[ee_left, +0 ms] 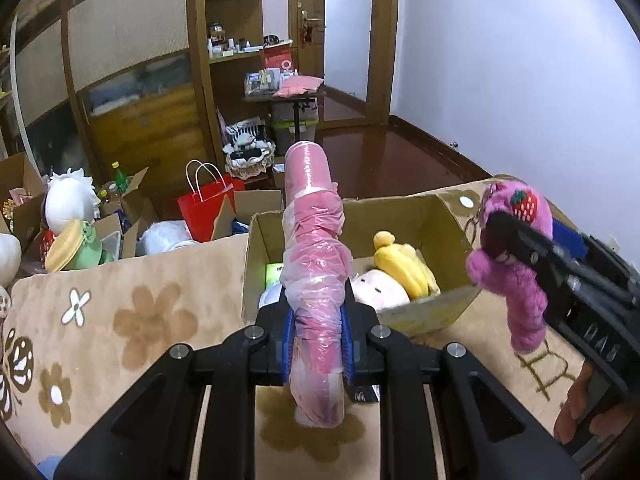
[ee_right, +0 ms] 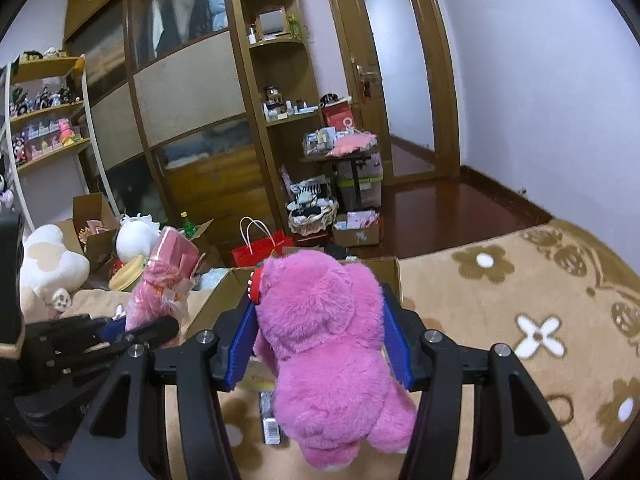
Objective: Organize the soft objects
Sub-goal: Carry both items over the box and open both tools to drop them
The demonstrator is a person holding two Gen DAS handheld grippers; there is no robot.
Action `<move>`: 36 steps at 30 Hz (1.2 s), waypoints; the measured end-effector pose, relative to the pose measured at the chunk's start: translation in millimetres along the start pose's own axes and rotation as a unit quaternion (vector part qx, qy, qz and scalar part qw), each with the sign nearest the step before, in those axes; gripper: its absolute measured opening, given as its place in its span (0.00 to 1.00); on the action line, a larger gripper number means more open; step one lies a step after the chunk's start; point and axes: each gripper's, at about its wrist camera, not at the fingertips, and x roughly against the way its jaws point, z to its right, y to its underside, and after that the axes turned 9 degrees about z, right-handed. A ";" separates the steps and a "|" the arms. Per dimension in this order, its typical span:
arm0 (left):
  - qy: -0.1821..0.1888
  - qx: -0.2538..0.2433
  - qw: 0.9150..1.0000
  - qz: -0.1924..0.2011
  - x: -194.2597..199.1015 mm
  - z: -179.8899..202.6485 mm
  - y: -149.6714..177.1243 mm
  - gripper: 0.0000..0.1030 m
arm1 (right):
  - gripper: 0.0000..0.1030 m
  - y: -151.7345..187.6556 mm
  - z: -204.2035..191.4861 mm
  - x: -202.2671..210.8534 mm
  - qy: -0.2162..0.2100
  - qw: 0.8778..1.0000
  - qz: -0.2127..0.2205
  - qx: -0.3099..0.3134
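My left gripper (ee_left: 318, 344) is shut on a long pink soft toy wrapped in clear plastic (ee_left: 316, 264), held upright above the near edge of an open cardboard box (ee_left: 440, 208). The box holds a doll with yellow hair (ee_left: 404, 268). My right gripper (ee_right: 320, 336) is shut on a pink plush bear (ee_right: 324, 344) with a strawberry patch; in the left wrist view the bear (ee_left: 512, 264) hangs at the box's right side. The wrapped toy also shows in the right wrist view (ee_right: 160, 292).
The box sits on a beige flowered blanket (ee_left: 120, 320). Beyond it on the floor are a red paper bag (ee_left: 204, 204), open cartons, a white plush (ee_left: 68, 204) and a green plush (ee_left: 80, 248). A wardrobe (ee_right: 192, 112), shelves and a small cluttered table (ee_left: 288, 92) stand behind.
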 end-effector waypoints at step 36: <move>-0.019 -0.028 0.998 -0.047 -93.5 -8.7 -2.1 0.21 | 0.60 13.7 16.5 -107.1 -0.018 0.998 -0.066 -0.003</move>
